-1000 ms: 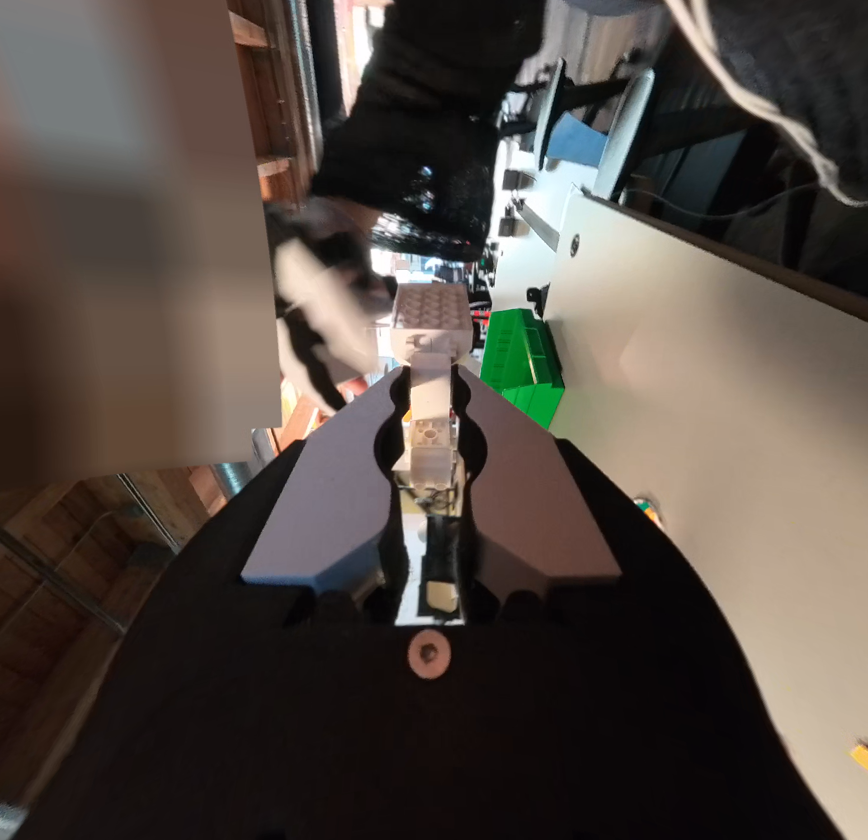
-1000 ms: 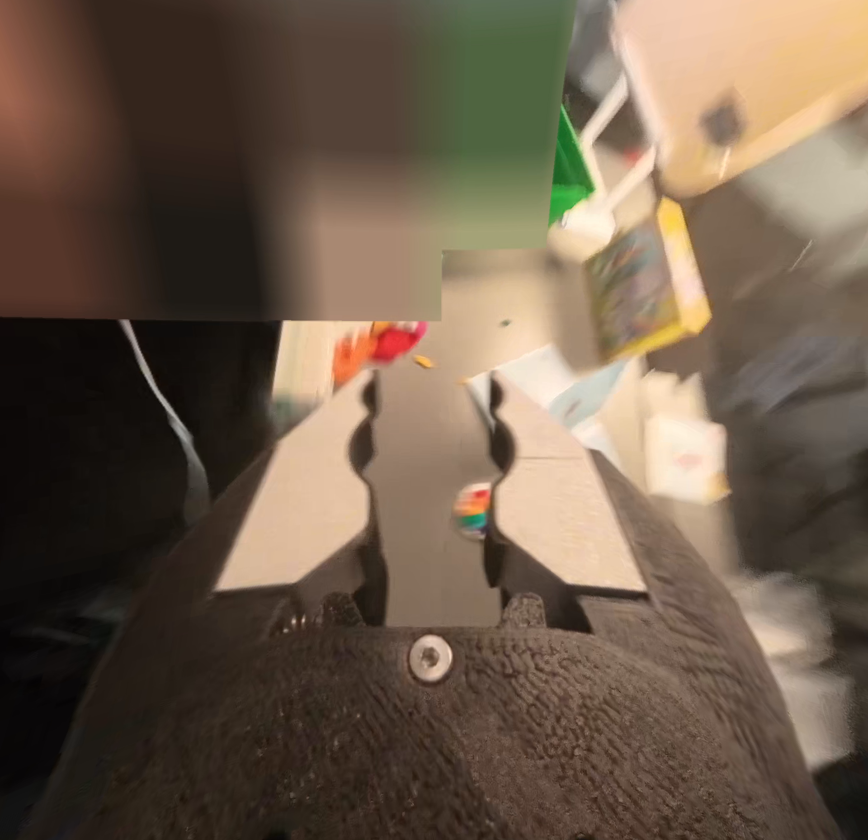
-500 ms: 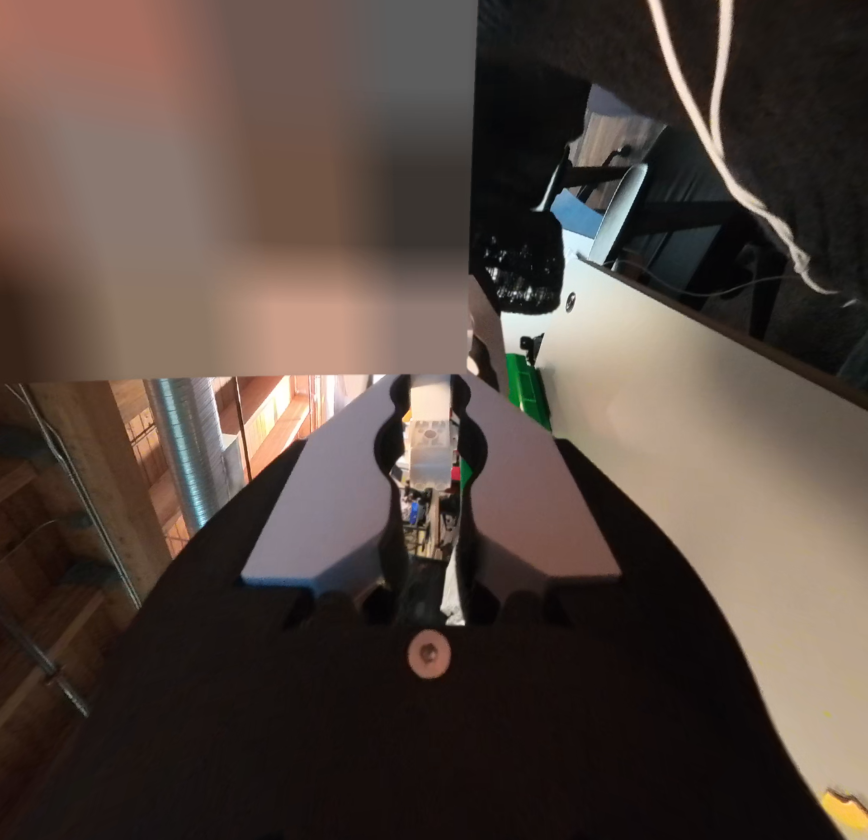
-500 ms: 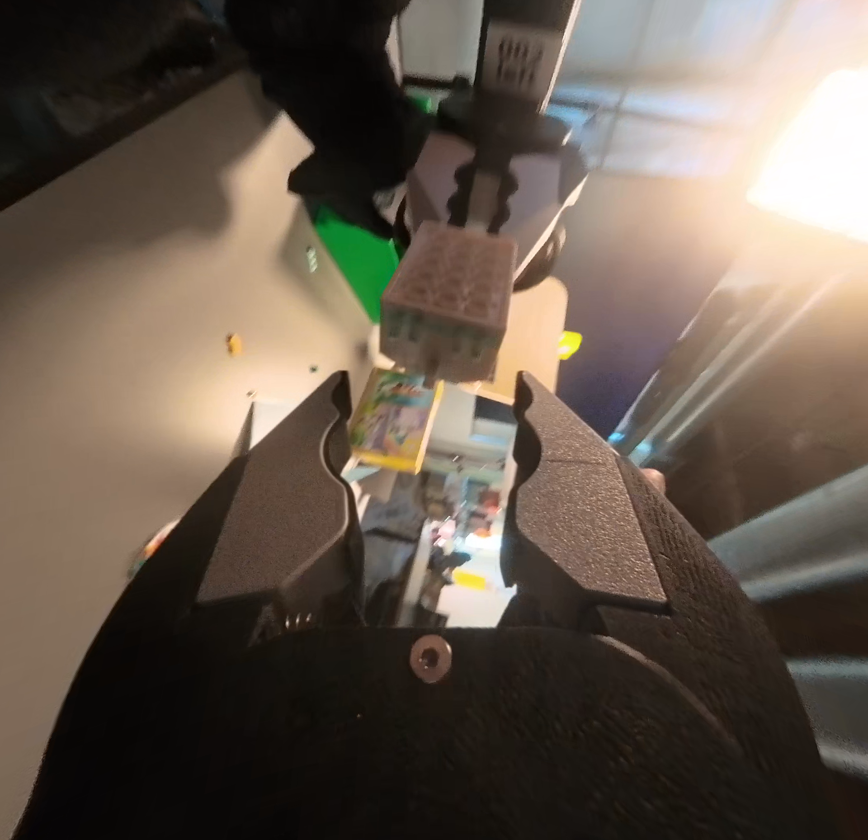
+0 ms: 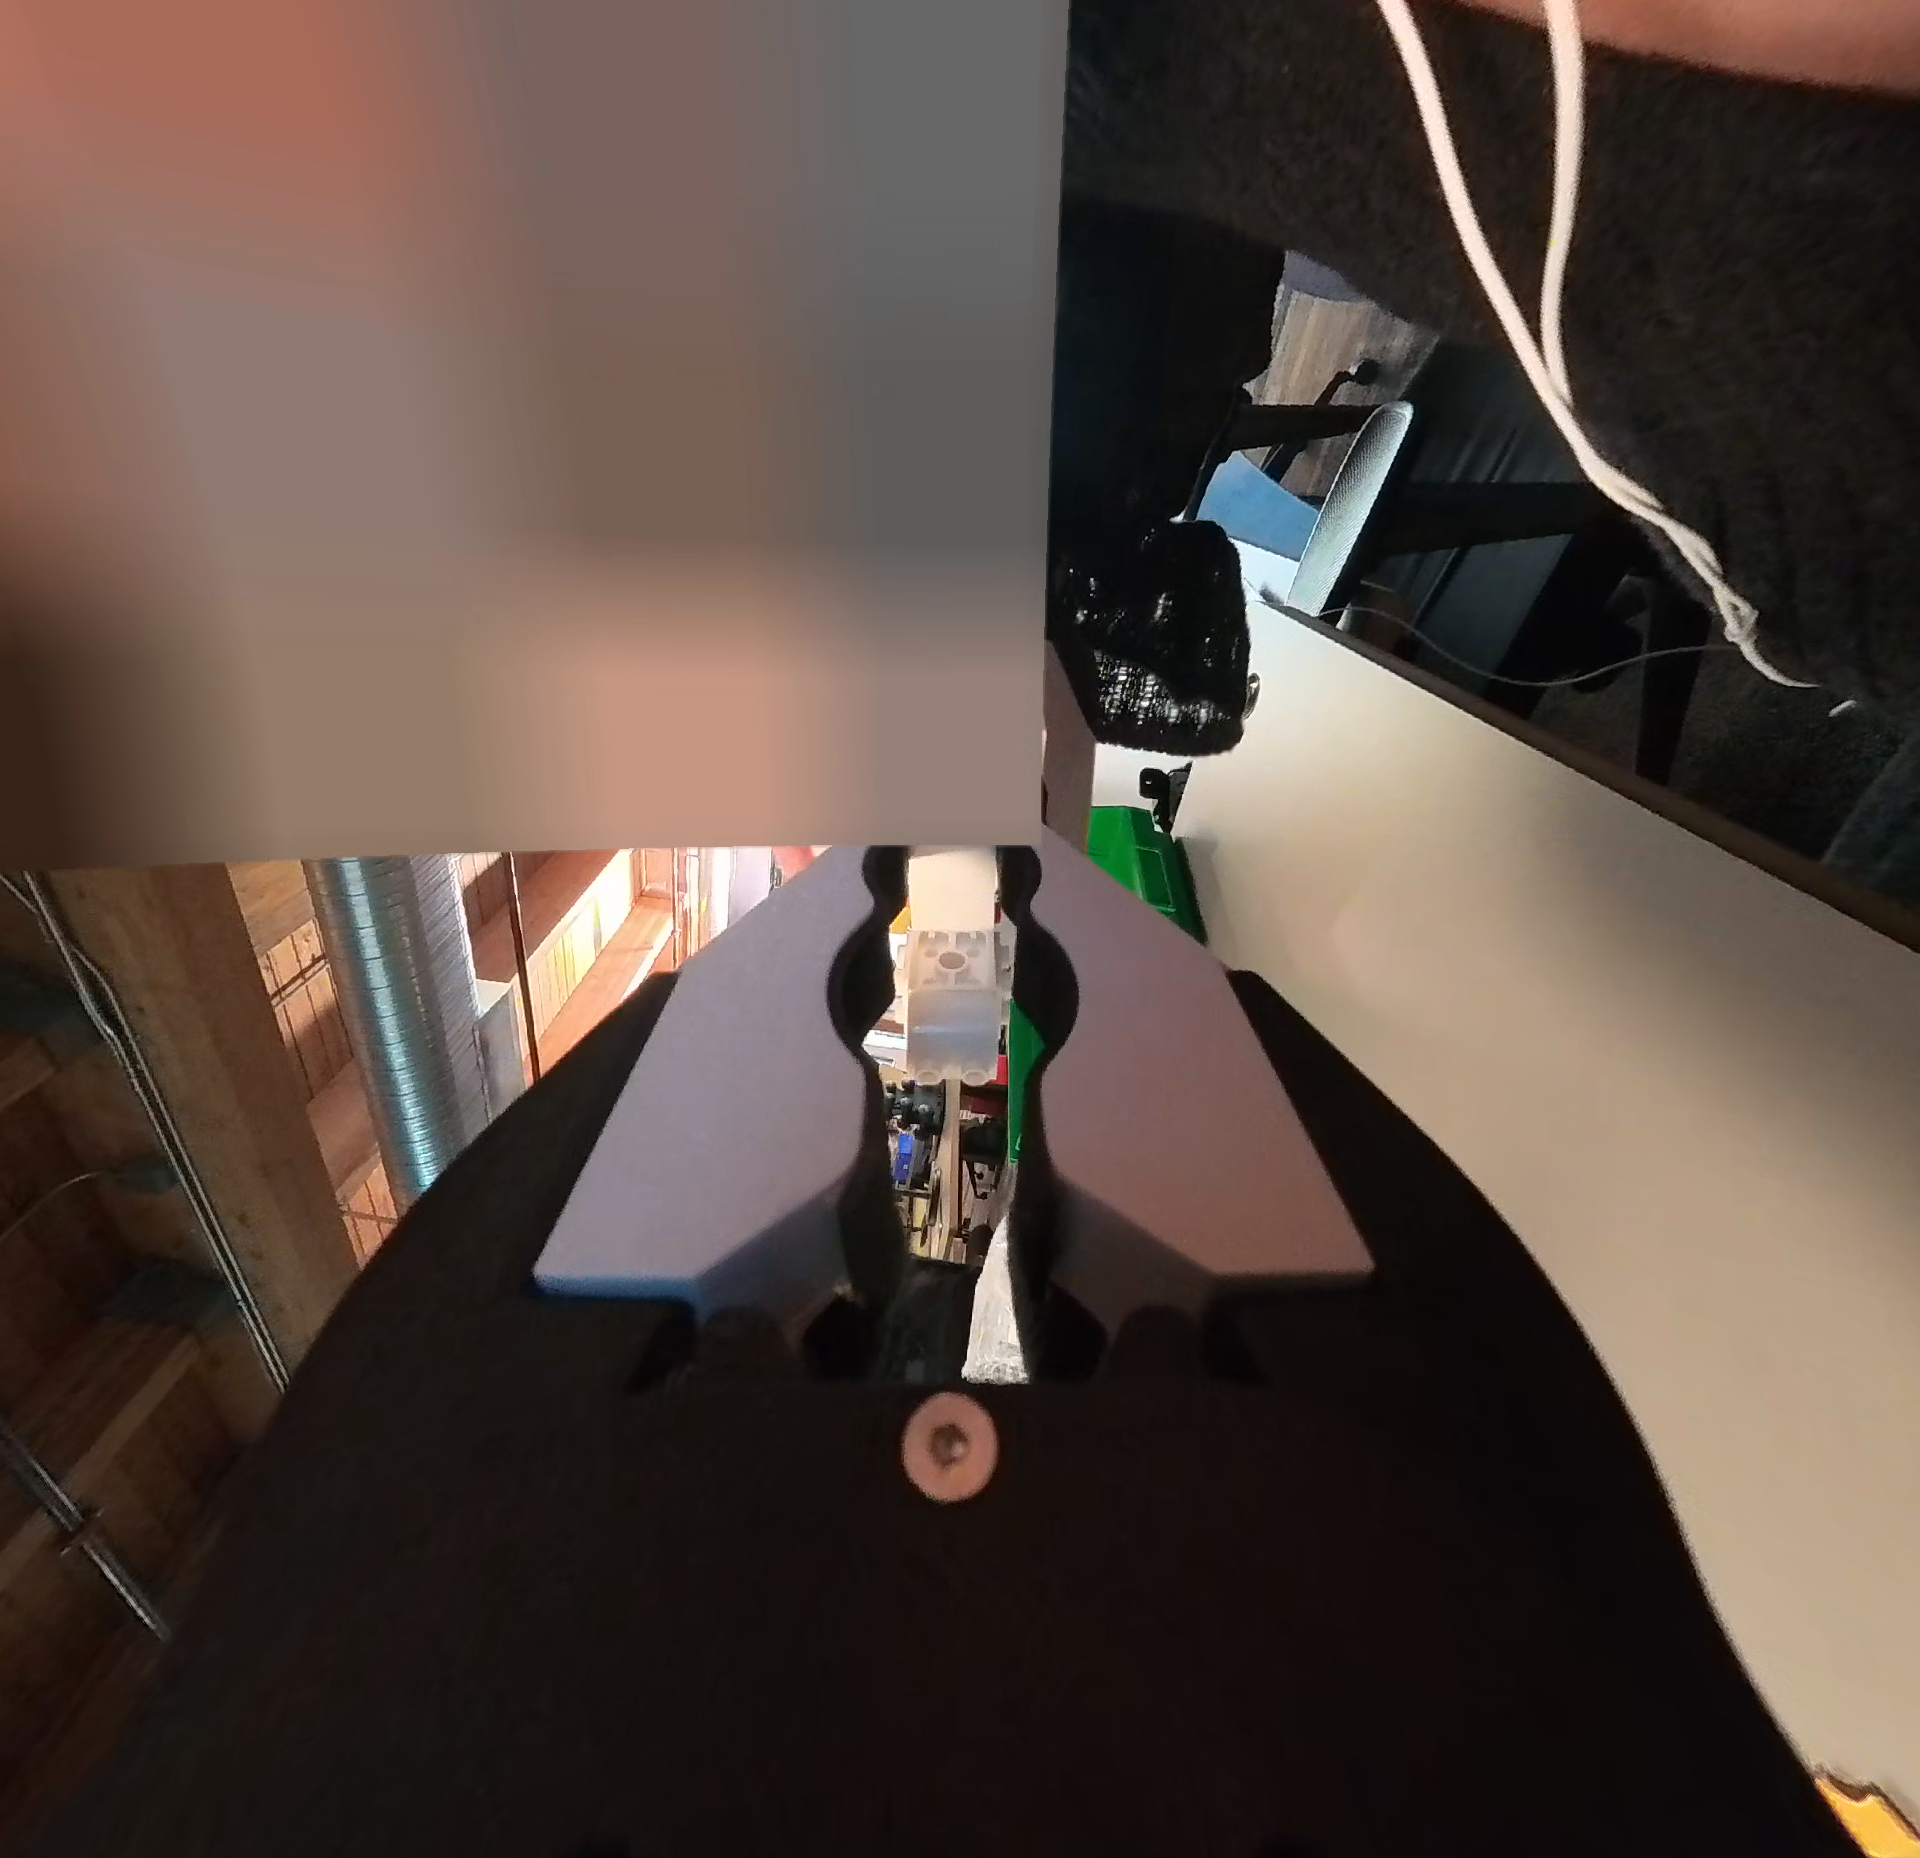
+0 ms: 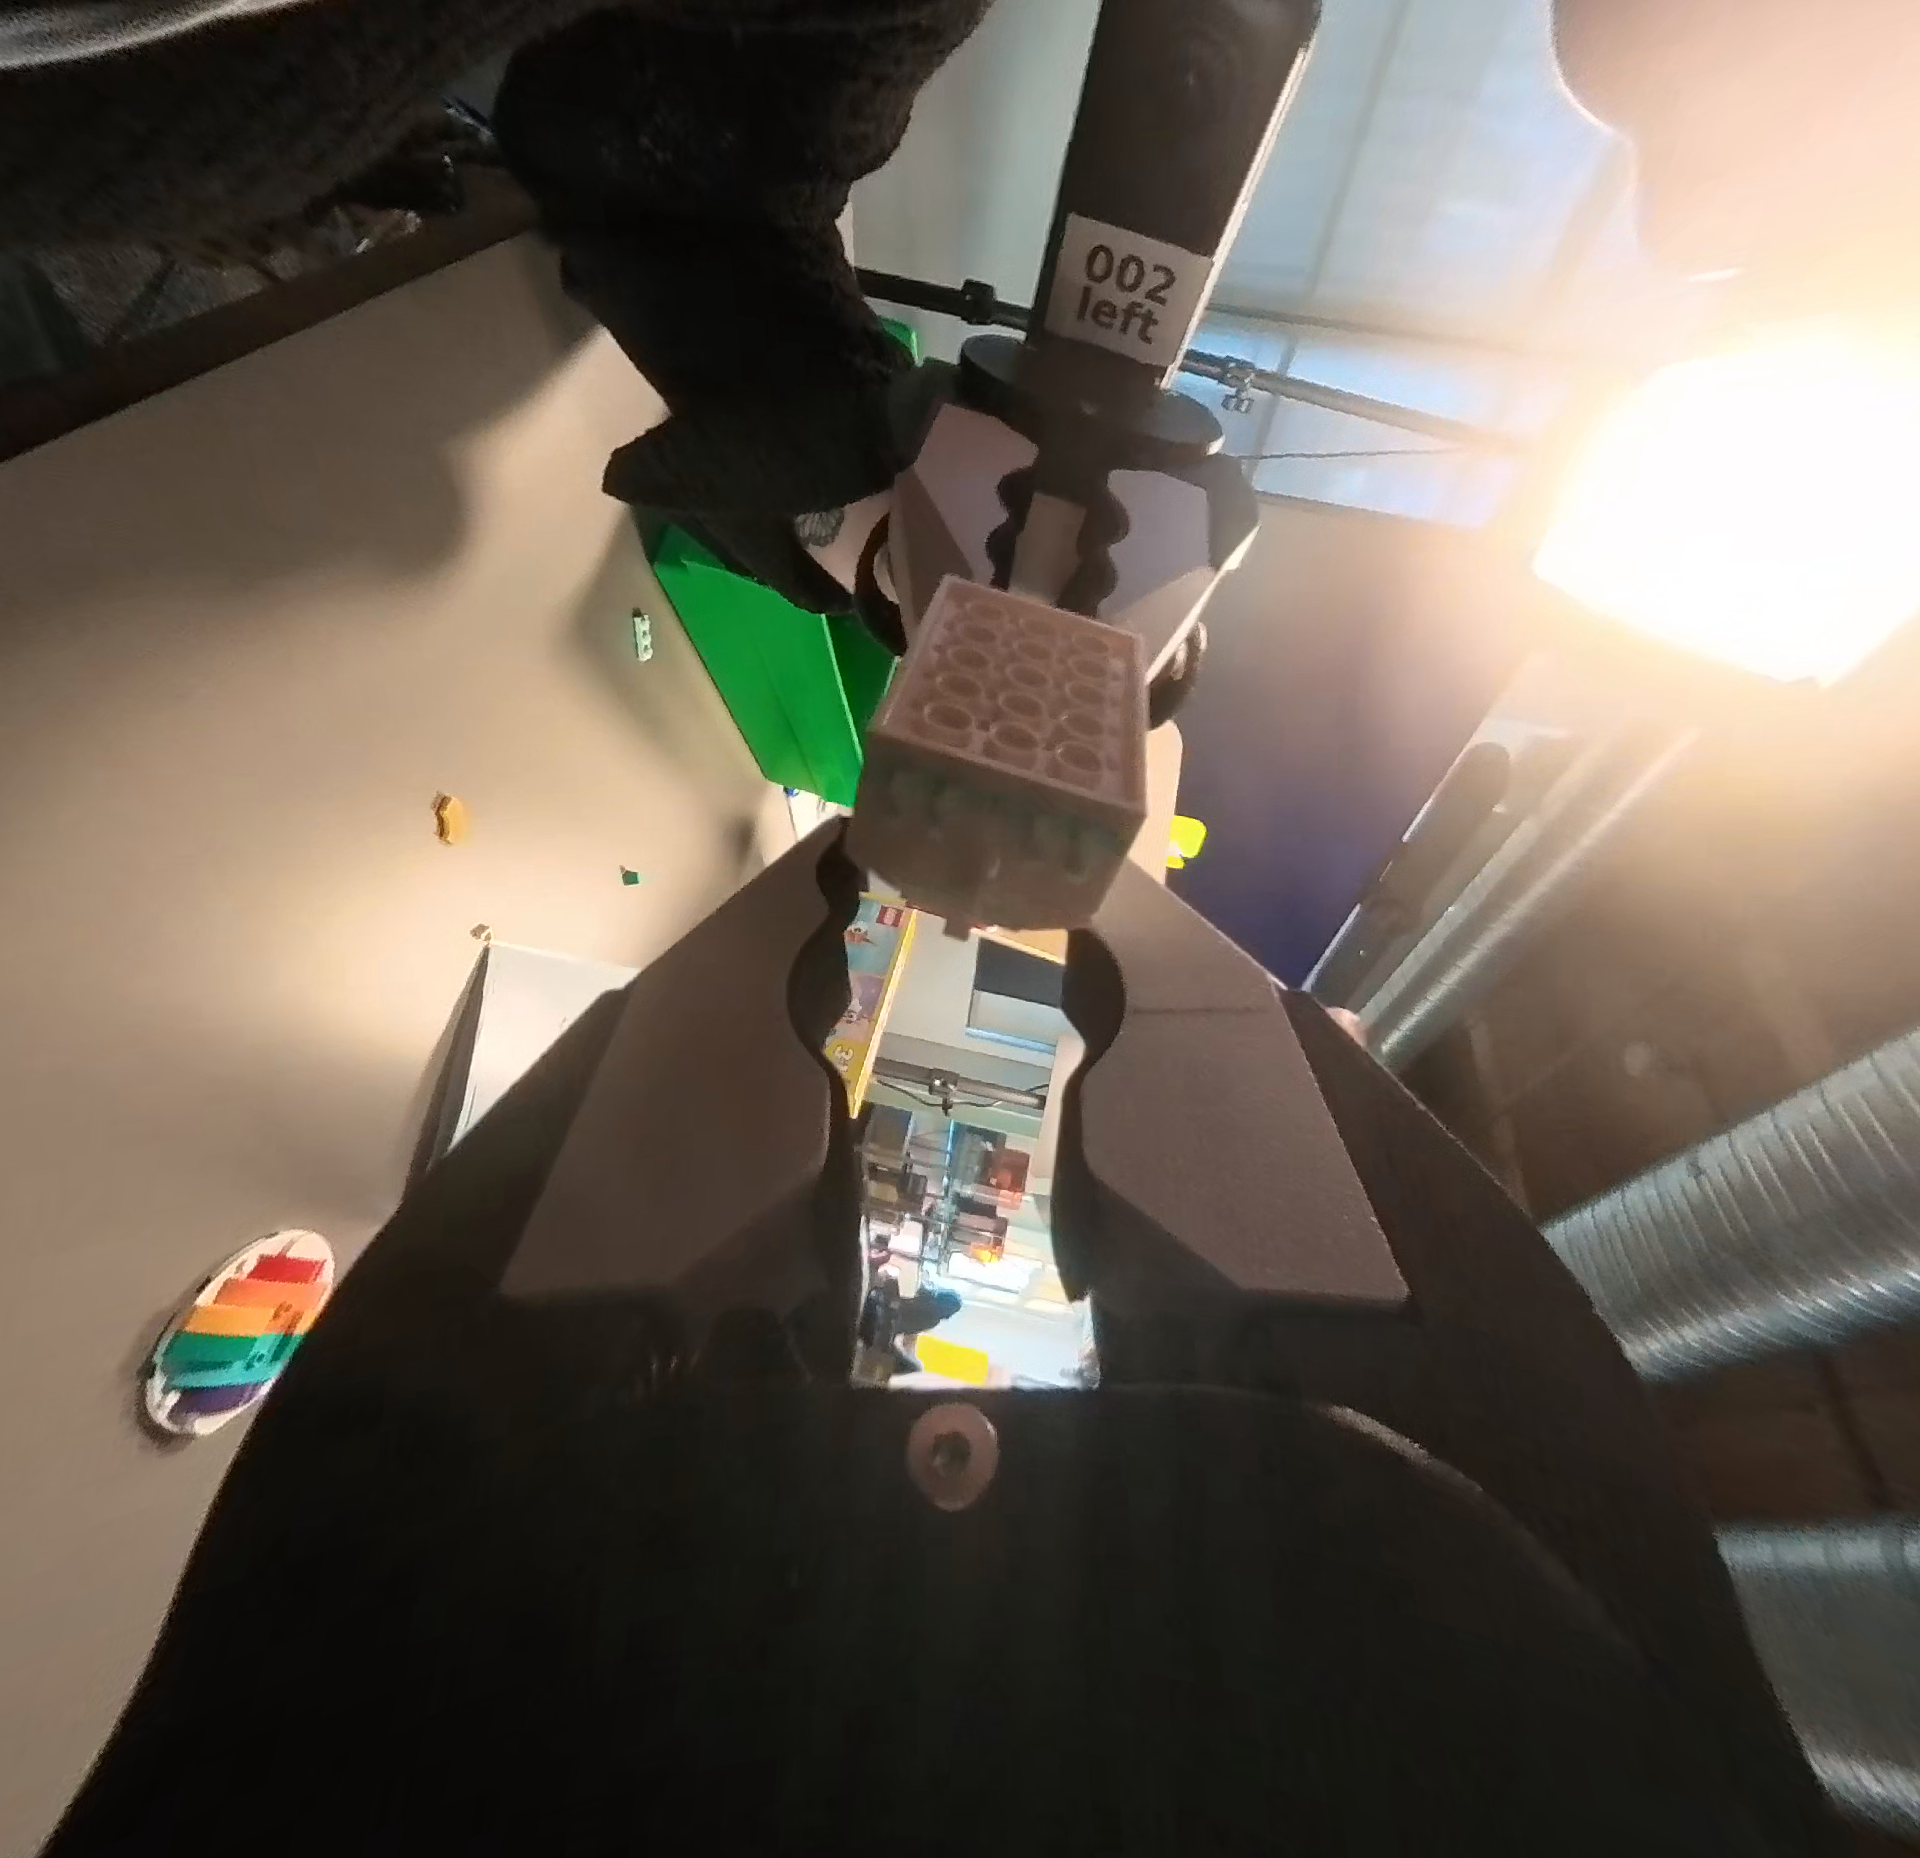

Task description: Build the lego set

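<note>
White table [image 5: 1558, 1081], silver duct [image 6: 1766, 1185], wooden beams [image 5: 135, 1133], bright window glare [image 6: 1745, 499].

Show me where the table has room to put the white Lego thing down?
The table is bare between the green box and the rainbow disc, apart from a few stray bits. It is crowded where the white Lego piece hangs between both sets of jaws.

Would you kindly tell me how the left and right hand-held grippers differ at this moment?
The left hand-held gripper is shut on the white lego assembly; the right hand-held gripper stands open and holds nothing. The left one grips a narrow white stem at the assembly's rear; the right one's fingertips only flank its front block, and contact cannot be told. Both have notched fingers and point toward the same assembly.
</note>
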Motion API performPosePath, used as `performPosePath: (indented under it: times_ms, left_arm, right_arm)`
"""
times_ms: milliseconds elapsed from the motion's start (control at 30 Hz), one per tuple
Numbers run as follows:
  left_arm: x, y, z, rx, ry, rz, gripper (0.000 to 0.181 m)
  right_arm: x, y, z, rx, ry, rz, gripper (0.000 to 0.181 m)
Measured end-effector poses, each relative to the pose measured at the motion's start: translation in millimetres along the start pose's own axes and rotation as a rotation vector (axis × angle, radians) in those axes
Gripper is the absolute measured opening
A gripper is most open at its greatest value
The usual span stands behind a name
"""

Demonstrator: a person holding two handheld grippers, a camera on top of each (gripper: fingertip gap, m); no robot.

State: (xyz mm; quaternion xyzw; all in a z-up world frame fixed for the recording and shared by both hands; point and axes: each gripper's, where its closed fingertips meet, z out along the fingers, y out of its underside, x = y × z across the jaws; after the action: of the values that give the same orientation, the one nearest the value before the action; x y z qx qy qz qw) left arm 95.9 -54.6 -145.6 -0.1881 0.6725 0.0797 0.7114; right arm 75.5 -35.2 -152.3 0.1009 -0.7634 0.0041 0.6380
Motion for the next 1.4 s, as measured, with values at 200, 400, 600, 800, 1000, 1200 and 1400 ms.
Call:
performPosePath:
  times_ms: [200, 400, 600, 800, 1000, 1200, 1400]
  left_arm:
    - [0.1, -0.3, 0.2, -0.001, 0.000, 0.002, 0.015]
    - [1.5, -1.3, 0.9, 0.000, 0.004, 0.008, 0.015]
    - [2.8, -6.1, -0.9, 0.038, 0.020, -0.010, 0.015]
    - [1.6, -12.8, -4.4, 0.087, 0.030, -0.033, 0.015]
    - [0.0, -14.5, -6.4, 0.107, 0.036, -0.058, 0.015]
    - [-4.0, -9.9, -6.8, 0.099, 0.023, -0.088, 0.016]
    - [-8.9, -1.2, -5.8, 0.029, -0.020, -0.047, 0.018]
  right_arm:
    - [-1.3, 2.5, -1.2, -0.006, 0.002, 0.033, 0.030]
    - [0.1, 0.4, -1.9, 0.000, 0.011, 0.045, 0.022]
    - [-0.5, -6.2, -1.7, 0.021, 0.005, 0.042, 0.021]
    - [3.4, -14.4, -3.1, 0.046, 0.001, 0.070, 0.019]
    - [5.3, -16.5, -1.5, 0.038, 0.003, 0.083, 0.018]
    - [7.7, -11.5, 0.1, -0.010, 0.001, 0.099, 0.018]
    - [12.3, -6.0, 1.0, -0.045, 0.042, 0.090, 0.018]
